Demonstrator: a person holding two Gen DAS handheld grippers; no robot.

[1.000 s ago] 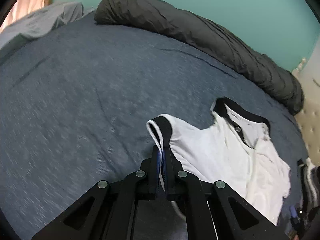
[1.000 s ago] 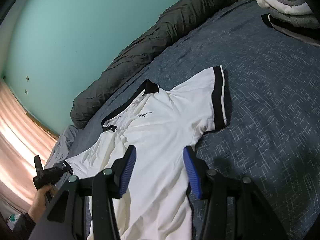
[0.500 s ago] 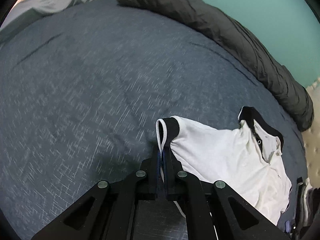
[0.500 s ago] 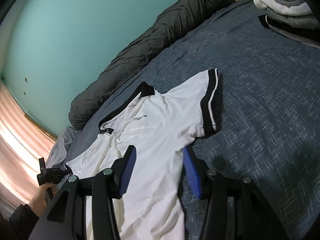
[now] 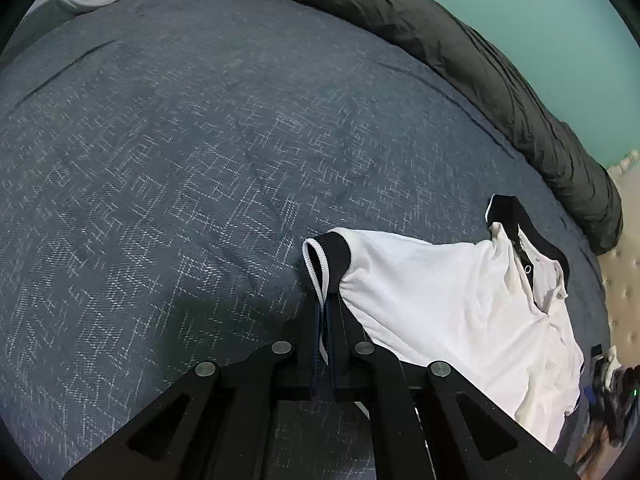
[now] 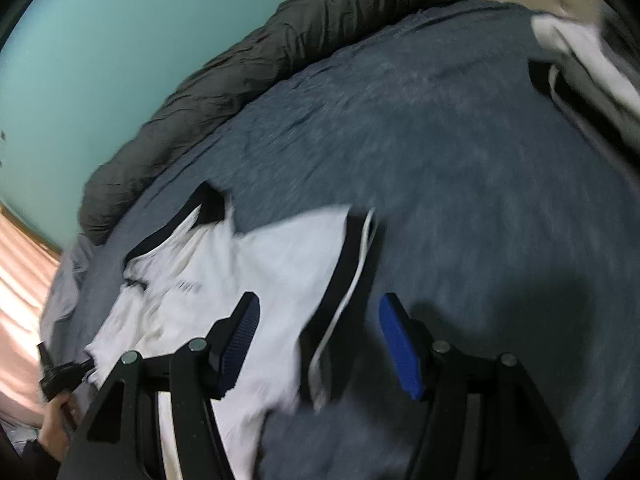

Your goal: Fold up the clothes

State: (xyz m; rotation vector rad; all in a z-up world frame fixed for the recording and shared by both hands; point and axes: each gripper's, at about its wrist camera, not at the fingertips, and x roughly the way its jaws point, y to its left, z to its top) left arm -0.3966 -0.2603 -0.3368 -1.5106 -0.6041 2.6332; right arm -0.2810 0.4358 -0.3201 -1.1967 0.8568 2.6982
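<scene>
Counting first: one white polo shirt (image 5: 448, 304) with black trim, two grippers, one dark rolled duvet (image 5: 460, 52) along the far edge of the bed (image 5: 180, 152), and one stack of folded clothes (image 6: 588, 68) at the far right in the right wrist view.

The shirt lies spread on the blue-grey bed cover, its black collar (image 5: 528, 228) toward the far side near the duvet. It has two sleeves, each ending in a black cuff with a white stripe.

The left gripper (image 5: 325, 320) has its jaws squeezed tight on the left sleeve cuff (image 5: 326, 258), and the looped hem of that cuff pokes up just beyond the fingertips, lifted off the cover. From there the white cloth trails away to the right and slightly farther off.

The right gripper (image 6: 320, 344) has its jaws wide, holding nothing, blue pads (image 6: 400, 348) showing on the inner faces. The right sleeve cuff (image 6: 344, 280) lies directly between the two fingers, running from far to near through the gap, with white shirt body under the left finger and bare bed cover under the right one. This view is blurred, so whether the pads touch the cloth cannot be told.

At the near left of that view, a hand (image 6: 56, 420) grips the black handle of the other tool, beside a pink curtain (image 6: 20, 280).
</scene>
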